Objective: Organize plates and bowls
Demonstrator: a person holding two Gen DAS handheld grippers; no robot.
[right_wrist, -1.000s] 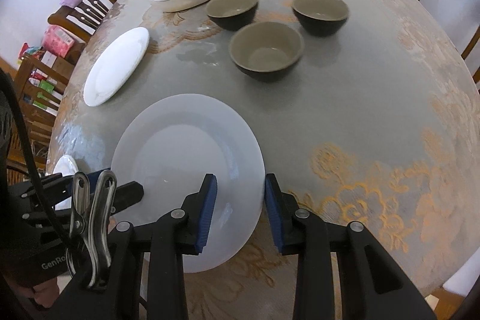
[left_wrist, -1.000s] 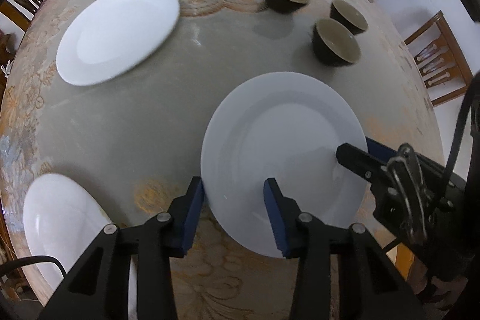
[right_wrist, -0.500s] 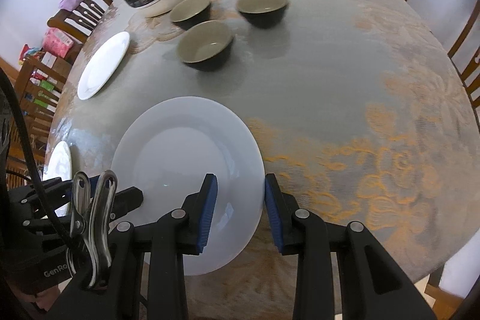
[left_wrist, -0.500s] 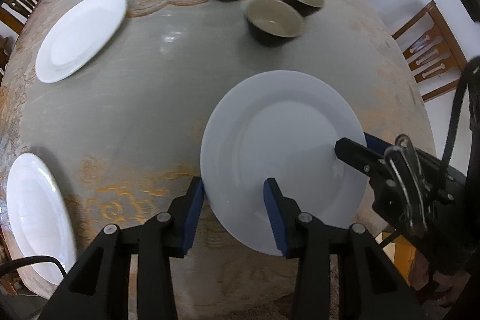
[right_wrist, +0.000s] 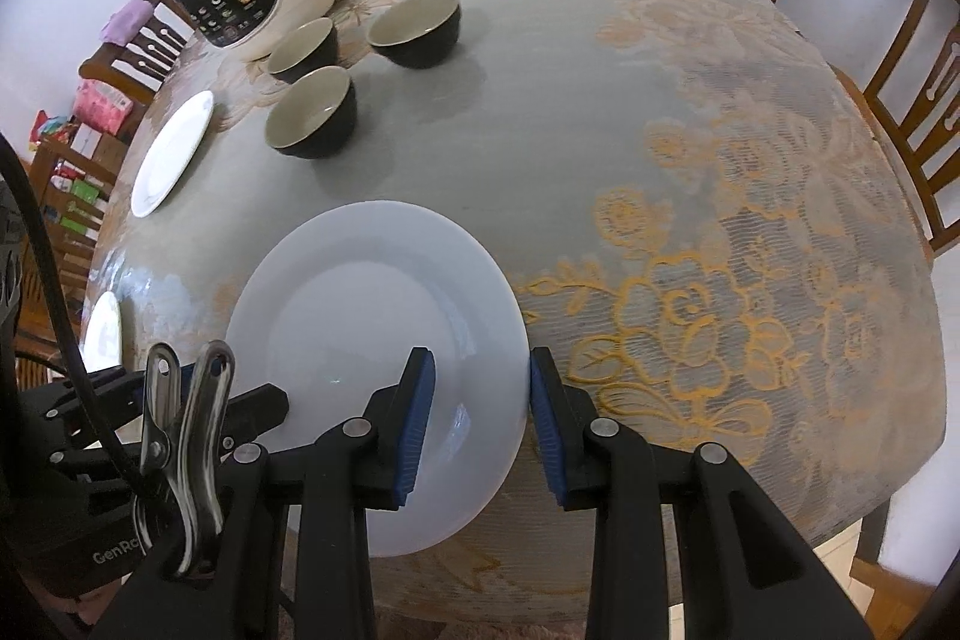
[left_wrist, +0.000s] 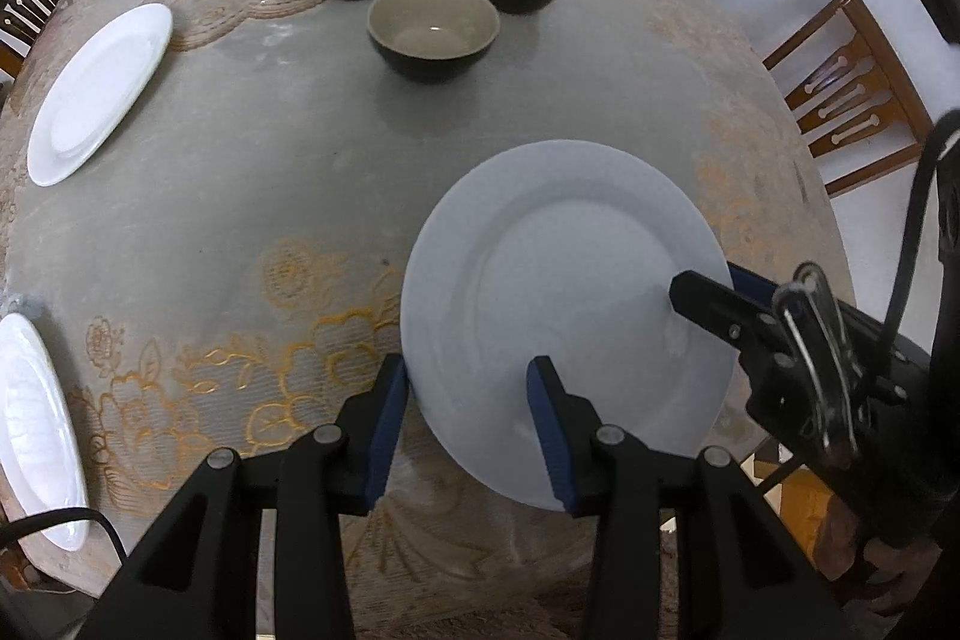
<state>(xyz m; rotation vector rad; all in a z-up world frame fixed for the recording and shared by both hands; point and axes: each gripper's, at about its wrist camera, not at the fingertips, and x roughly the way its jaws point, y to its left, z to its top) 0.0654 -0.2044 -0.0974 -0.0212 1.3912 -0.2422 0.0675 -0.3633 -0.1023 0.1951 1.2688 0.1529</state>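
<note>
Three plates, three dark bowls, one plate carried.
Both grippers point steeply down: left gripper (left_wrist: 468,418) and right gripper (right_wrist: 480,418) each clamp opposite rims of the white plate (left_wrist: 564,292) above the table's (left_wrist: 252,148) near edge; bowls (left_wrist: 433,28) far.

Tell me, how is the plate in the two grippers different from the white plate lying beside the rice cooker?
The held plate is gripped at opposite rims by the left gripper and right gripper, above the table; the far plate lies flat and untouched. The held one looks larger, being nearer. Both are plain, white, round and empty.
</note>
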